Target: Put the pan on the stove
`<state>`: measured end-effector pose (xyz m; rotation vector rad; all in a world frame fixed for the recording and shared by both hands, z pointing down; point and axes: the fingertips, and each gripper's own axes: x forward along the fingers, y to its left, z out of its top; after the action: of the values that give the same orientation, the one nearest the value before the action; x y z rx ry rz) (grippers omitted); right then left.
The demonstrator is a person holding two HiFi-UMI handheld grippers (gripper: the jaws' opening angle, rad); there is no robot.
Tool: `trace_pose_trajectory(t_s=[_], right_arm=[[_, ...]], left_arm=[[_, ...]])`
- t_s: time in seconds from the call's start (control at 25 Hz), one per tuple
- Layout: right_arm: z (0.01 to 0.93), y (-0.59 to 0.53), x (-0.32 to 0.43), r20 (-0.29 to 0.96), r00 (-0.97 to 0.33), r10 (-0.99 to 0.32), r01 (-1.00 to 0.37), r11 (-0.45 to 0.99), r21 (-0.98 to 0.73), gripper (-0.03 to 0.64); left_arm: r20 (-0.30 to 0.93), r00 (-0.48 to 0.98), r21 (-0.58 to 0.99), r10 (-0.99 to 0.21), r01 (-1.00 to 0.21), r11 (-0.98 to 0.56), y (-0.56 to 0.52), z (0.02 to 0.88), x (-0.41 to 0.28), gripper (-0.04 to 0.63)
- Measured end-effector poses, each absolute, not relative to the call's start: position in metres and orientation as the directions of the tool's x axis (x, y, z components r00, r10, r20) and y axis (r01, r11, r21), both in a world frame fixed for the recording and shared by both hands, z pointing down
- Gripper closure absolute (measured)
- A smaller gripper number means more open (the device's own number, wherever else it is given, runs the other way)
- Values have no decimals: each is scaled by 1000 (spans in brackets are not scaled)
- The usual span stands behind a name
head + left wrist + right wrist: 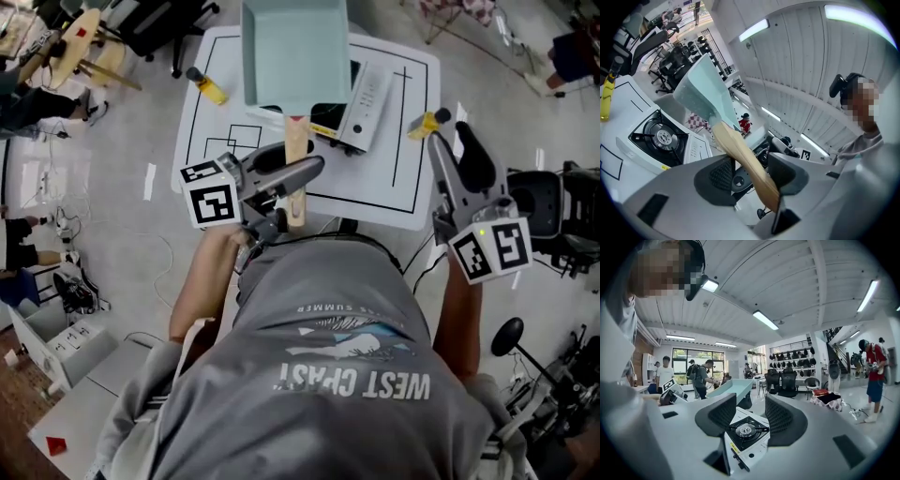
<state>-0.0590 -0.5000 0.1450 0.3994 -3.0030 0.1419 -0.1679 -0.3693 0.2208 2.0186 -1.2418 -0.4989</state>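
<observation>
Closest to the head camera is the person's grey shirt (347,375); just beyond it the left gripper (751,171) has its jaws clamped tight on the wooden handle (740,154) of the pan (295,47), gripping near the handle's free end; the pan, pale teal and square, is held in the air and tilted, over the stove (745,432) but not resting on it; the stove sits on the white tabletop (394,178), which is marked with black lines, and its burner (661,136) shows uncovered in both gripper views; the right gripper (744,416) has its jaws well apart and grips nothing, with the stove seen through the gap beyond them; in the head view it is held over the tabletop's right side, near a yellow bottle (427,122); another yellow bottle (208,87) lies near the tabletop's left edge, beside the pan.
</observation>
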Motion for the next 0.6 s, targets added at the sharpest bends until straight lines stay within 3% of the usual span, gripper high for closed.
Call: trace_pose_trajectory(t_s=[0.6], right_arm=[[167, -521, -82, 170, -979, -116, -135, 985, -107, 414]], left_arm=[[61, 367, 771, -928, -608, -189, -385, 251, -167, 385]])
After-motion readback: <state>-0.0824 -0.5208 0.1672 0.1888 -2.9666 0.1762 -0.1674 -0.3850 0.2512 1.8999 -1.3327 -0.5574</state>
